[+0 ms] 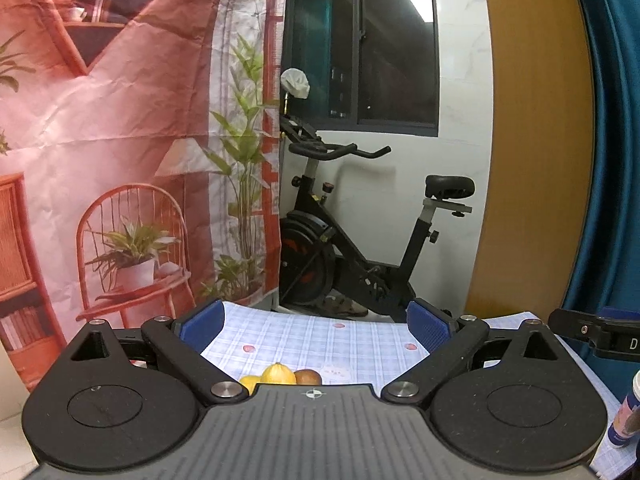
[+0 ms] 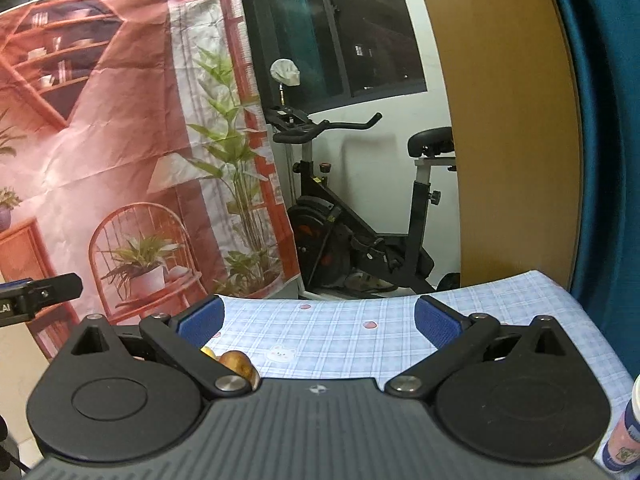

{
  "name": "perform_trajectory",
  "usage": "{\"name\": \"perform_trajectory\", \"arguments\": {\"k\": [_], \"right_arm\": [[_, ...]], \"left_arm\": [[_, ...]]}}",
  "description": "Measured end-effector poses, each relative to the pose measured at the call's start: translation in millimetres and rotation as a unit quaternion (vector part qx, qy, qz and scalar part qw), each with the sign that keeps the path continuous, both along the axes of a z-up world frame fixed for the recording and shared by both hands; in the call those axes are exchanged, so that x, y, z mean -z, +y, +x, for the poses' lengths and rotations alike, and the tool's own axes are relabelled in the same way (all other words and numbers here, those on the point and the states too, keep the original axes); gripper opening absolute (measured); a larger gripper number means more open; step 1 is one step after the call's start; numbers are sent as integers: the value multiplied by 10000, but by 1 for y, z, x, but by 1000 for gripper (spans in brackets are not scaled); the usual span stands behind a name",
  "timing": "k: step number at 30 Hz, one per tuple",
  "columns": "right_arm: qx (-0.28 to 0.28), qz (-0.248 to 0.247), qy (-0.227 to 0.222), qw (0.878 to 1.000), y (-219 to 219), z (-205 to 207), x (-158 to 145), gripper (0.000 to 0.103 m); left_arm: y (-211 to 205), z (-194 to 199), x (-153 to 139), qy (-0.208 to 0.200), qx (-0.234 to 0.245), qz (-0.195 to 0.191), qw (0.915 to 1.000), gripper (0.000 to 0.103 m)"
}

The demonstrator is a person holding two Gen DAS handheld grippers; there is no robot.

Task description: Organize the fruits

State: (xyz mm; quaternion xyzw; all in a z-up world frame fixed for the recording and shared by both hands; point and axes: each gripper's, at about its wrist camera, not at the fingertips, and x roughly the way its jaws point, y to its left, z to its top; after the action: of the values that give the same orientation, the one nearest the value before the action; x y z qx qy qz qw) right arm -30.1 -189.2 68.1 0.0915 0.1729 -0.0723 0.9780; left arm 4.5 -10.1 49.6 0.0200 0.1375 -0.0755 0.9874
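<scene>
In the left wrist view a yellow lemon (image 1: 278, 374), a second yellow fruit (image 1: 249, 382) and a brown kiwi (image 1: 308, 377) lie close together on the checked tablecloth (image 1: 320, 340), partly hidden behind the gripper body. My left gripper (image 1: 316, 322) is open and empty above them. In the right wrist view the brown kiwi (image 2: 238, 362) and a sliver of yellow fruit (image 2: 208, 352) show low on the left, beside the left finger. My right gripper (image 2: 318, 316) is open and empty above the cloth (image 2: 340, 336).
A small printed bottle (image 1: 628, 412) stands at the table's right edge; it also shows in the right wrist view (image 2: 624, 436). The right gripper's tip (image 1: 592, 332) shows at the right. An exercise bike (image 1: 360, 240) and a printed backdrop (image 1: 120, 160) stand beyond the table's far edge.
</scene>
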Motion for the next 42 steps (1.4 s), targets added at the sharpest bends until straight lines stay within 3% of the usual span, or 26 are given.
{"name": "perform_trajectory", "arguments": {"k": [28,42], "right_arm": [[-47,-202,6,9998,10,-1,-3,103],[-60,-227,-8,9997,7,-2,-4,103]], "left_arm": [[-3,-7,2,18,-17,146,9999,99],[-1,-10,3,-10,33,44,10000,99]]}}
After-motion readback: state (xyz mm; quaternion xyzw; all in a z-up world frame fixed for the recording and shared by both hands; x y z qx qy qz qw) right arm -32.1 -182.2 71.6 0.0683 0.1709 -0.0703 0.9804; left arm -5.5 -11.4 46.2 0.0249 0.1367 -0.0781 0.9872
